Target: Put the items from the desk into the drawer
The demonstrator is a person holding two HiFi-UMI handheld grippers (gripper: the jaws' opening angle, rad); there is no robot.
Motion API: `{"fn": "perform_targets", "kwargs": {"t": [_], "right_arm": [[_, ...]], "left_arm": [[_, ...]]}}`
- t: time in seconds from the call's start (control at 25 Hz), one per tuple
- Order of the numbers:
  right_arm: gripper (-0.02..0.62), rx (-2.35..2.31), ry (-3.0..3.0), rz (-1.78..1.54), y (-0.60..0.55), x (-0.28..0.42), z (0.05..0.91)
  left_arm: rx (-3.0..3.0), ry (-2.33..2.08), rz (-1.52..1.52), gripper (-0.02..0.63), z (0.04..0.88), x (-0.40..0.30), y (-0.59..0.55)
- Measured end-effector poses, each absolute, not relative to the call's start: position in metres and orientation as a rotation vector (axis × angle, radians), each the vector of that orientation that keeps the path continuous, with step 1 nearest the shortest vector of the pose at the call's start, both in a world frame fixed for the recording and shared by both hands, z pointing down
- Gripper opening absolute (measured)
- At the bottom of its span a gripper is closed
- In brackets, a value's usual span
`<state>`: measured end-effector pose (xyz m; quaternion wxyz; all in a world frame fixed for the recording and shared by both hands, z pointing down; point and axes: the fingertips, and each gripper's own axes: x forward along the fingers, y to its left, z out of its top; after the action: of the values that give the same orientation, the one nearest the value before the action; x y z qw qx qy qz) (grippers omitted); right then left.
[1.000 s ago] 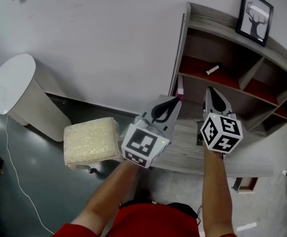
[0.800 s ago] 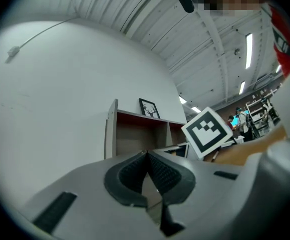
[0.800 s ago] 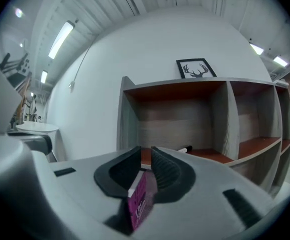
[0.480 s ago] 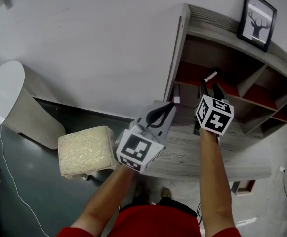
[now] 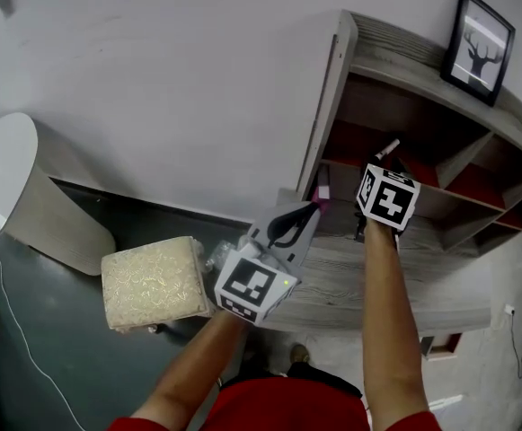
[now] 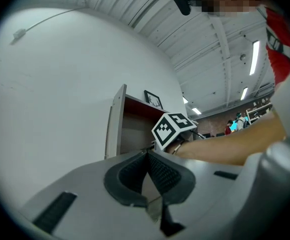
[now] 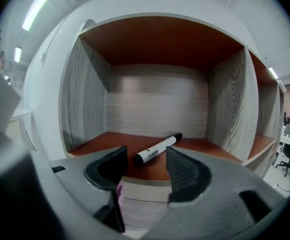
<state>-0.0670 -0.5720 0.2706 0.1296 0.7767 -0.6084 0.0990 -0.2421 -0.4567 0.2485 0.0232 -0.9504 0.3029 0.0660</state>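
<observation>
A white marker with a black cap (image 7: 157, 150) lies on the red floor of a shelf compartment (image 7: 135, 144); the head view shows the marker (image 5: 386, 146) just past my right gripper. My right gripper (image 7: 147, 159) is open at the compartment's mouth, with the marker ahead of the gap between its jaws and apart from them. In the head view the right gripper (image 5: 382, 162) is mostly hidden behind its marker cube. My left gripper (image 5: 307, 212) hovers over the desk's left end, shut on nothing. A book with a purple cover (image 5: 322, 187) stands under the shelf.
The grey wooden desk (image 5: 377, 277) carries a shelf unit with several red-floored compartments. A framed deer picture (image 5: 481, 34) stands on top of the unit. A cream cushioned stool (image 5: 148, 281) and a white bin (image 5: 13, 196) are on the floor at the left.
My right gripper has moved forward and up from over the desk to the mouth of the compartment with the marker. The left gripper has hardly moved.
</observation>
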Motion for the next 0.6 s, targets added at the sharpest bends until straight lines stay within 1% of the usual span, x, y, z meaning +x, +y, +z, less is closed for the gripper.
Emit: {"fn": "perform_targets", "kwargs": {"t": [0.12,0.16,0.2,0.28,0.6], "right_arm": [[0.232,2.240,-1.774,0.279,-0.574,-0.067,0.271],[0.217,2.242,-1.773,0.277,-0.573,-0.066,0.271],[0.171,2.251,-1.768,0.273,-0.571,-0.063,0.271],[0.116,2.272,-1.763,0.262,-0.565,-0.055,0.271],[0.087,2.339,-1.717,0.247,-0.534,-0.013,0.272]], "left_arm": [[-2.967,0.932,0.207,0.008,0.255,-0.239,-0.459],[-2.973,0.928,0.209,0.008,0.257,-0.237,-0.459],[-2.976,0.924,0.209,0.008,0.259,-0.235,-0.459],[-2.982,0.916,0.208,0.008,0.263,-0.232,-0.458],[-3.014,0.863,0.184,0.008,0.269,-0.213,-0.452]]}}
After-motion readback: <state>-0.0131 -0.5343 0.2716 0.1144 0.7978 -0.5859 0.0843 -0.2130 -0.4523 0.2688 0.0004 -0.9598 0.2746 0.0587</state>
